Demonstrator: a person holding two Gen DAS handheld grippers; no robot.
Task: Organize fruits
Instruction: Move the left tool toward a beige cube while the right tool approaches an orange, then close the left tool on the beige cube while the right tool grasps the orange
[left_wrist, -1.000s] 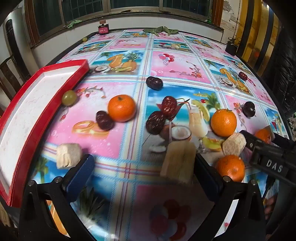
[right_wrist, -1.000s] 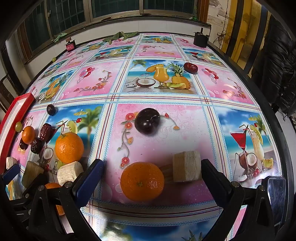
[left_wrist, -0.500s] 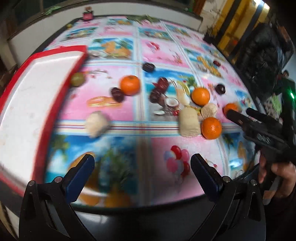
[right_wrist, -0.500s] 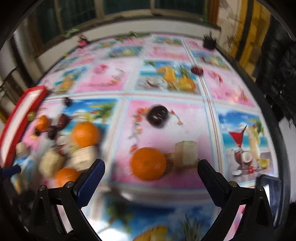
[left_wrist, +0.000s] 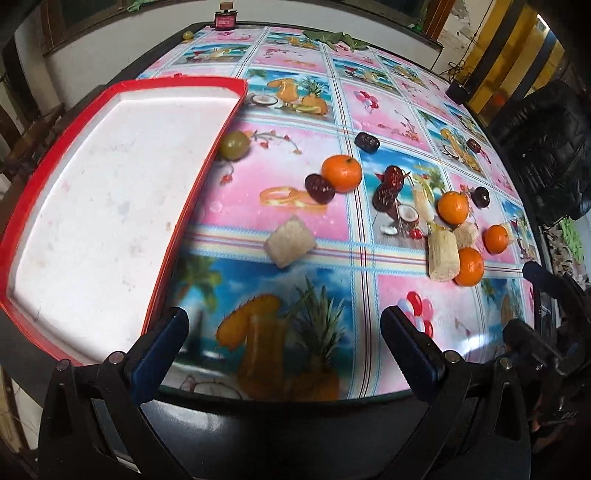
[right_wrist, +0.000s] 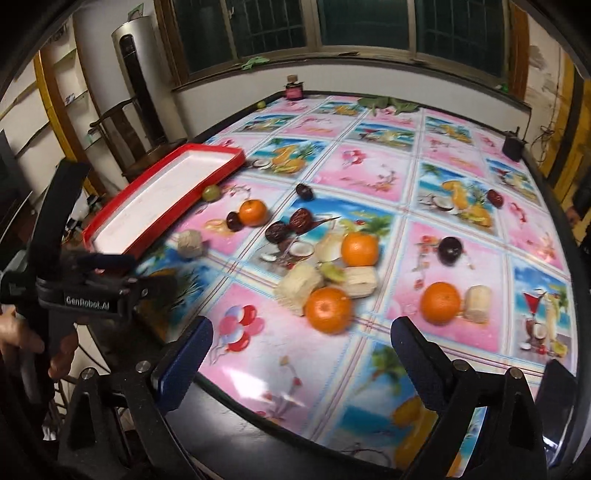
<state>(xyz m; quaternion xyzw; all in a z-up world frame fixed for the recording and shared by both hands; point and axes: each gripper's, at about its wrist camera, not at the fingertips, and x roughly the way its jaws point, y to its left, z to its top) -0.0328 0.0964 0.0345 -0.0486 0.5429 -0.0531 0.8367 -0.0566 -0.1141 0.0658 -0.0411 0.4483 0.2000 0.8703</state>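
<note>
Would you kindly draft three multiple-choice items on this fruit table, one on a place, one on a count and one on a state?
1. Where does the green grape lie?
A. Inside the tray
B. On the table, against the red tray's outer edge
C. Between the right gripper's fingers

2. How many oranges are on the table?
A. Two
B. Four
C. Six

3. How do the two grippers stand?
A. Both open and empty
B. Both shut on fruit
C. Left open, right shut on an orange

Answers:
1 B, the grape sits on the tablecloth by the tray's rim, while the tray's white floor is bare.
2 B, the right wrist view shows four.
3 A, the left gripper and right gripper each have wide-apart fingers with nothing between them.
</note>
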